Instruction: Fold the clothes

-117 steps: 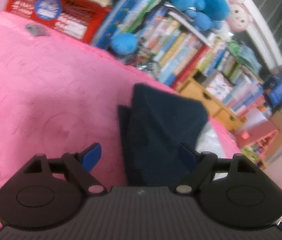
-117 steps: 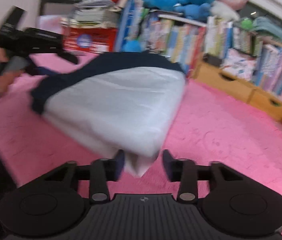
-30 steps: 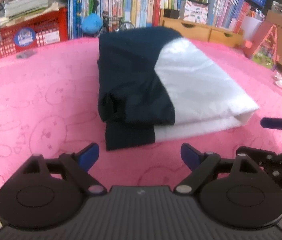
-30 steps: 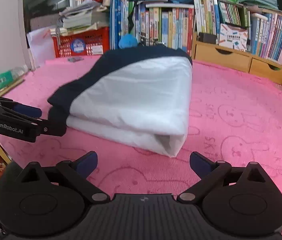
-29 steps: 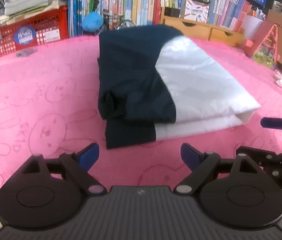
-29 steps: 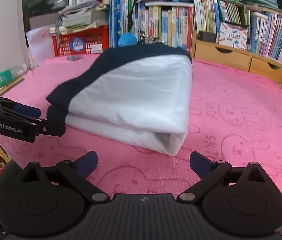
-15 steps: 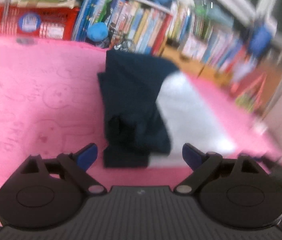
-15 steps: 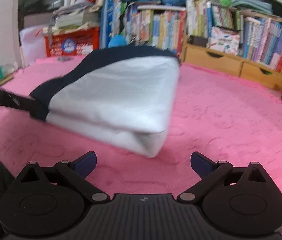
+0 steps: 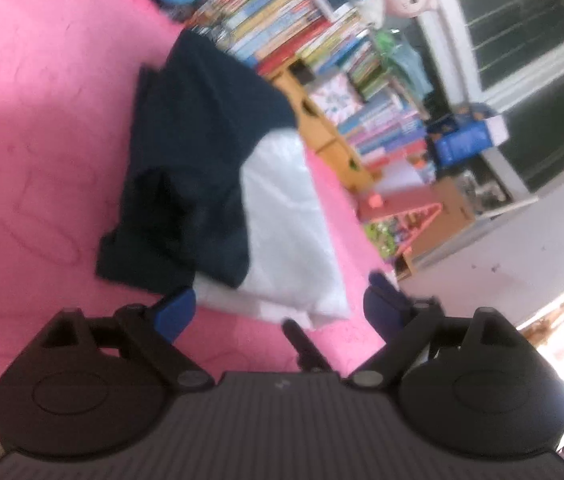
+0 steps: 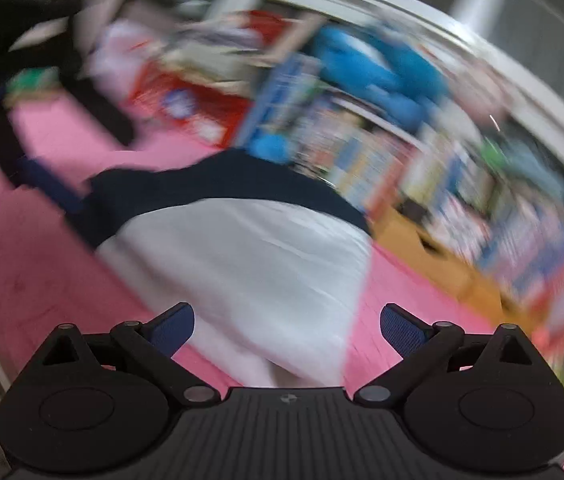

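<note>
A folded garment [image 9: 282, 216], navy on one side and white on the other, lies on the pink blanket [image 9: 41, 120]. My left gripper [image 9: 277, 310] is open at its near edge, and the white corner lies between the blue pads without touching them. In the blurred right wrist view my right gripper [image 10: 288, 326] is open too, with the white end of the garment [image 10: 249, 272] reaching in between its fingers. A black finger of the right gripper [image 9: 302, 340] shows just beyond the white corner. The left gripper [image 10: 41, 176] is a dark blur at the navy end.
Packed bookshelves [image 9: 282, 12] with blue plush toys [image 10: 374, 76] line the far side of the blanket. Wooden drawers [image 9: 322, 128] stand below them. A red basket [image 10: 185, 100] sits at the back left. To the right the blanket ends above the floor, where a cardboard box [image 9: 442, 216] stands.
Both wrist views have rolled and tilted. Both grippers have come closer to the garment, whose near edge now reaches between their jaws. The garment lies folded as before.
</note>
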A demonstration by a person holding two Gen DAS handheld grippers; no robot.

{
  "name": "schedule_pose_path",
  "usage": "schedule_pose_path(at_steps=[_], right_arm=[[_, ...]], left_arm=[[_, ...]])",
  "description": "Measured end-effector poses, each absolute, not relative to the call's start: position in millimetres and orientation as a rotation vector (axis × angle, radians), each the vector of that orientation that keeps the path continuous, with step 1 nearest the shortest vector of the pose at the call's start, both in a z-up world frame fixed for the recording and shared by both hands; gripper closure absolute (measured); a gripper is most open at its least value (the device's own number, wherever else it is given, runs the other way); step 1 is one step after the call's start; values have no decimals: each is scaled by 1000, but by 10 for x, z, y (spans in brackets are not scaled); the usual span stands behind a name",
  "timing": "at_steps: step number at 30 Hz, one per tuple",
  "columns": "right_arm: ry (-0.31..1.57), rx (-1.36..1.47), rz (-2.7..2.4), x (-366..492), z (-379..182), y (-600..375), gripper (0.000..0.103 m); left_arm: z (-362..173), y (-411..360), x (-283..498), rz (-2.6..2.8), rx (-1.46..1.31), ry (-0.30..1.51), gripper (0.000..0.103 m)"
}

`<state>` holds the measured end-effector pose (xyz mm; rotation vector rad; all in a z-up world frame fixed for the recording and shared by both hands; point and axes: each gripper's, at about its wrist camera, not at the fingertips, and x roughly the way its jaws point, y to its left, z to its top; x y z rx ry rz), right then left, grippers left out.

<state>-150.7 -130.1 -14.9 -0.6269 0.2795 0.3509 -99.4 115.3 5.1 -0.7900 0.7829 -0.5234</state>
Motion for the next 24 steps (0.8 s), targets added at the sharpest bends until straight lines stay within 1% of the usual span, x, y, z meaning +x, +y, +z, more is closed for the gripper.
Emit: schedule_pose_path(at_steps=[8,12,15,17,21,22,23,24], right_arm=[[191,-731,428,-1353,-222,-720,7],[130,-761,420,-1295,-258,-420,15],[135,-785,429,-1217,-296,-222,20],[142,-814,441,-1161,-333,-100,31],[156,-845,449,-1069,-366,83,47],[167,-844,457,-1042,-363,119,57],[169,-847,461,-1037,-368,142,71],[167,-851,463,-1040,-378,160,77]], left_arm=[[-6,1588,-930,-430,-930,733,12],[-18,1744,-930,-396,-943,712,12],[-30,1830,-912,-399,-958,704,12],[-33,1871,-871,-409,-975,697,12],[-24,1947,-757,-426,-1007,684,12],[-16,1959,-702,-417,-1008,684,12],[-6,1968,-645,-407,-1001,685,12],[6,1973,-586,-402,-991,687,14]])
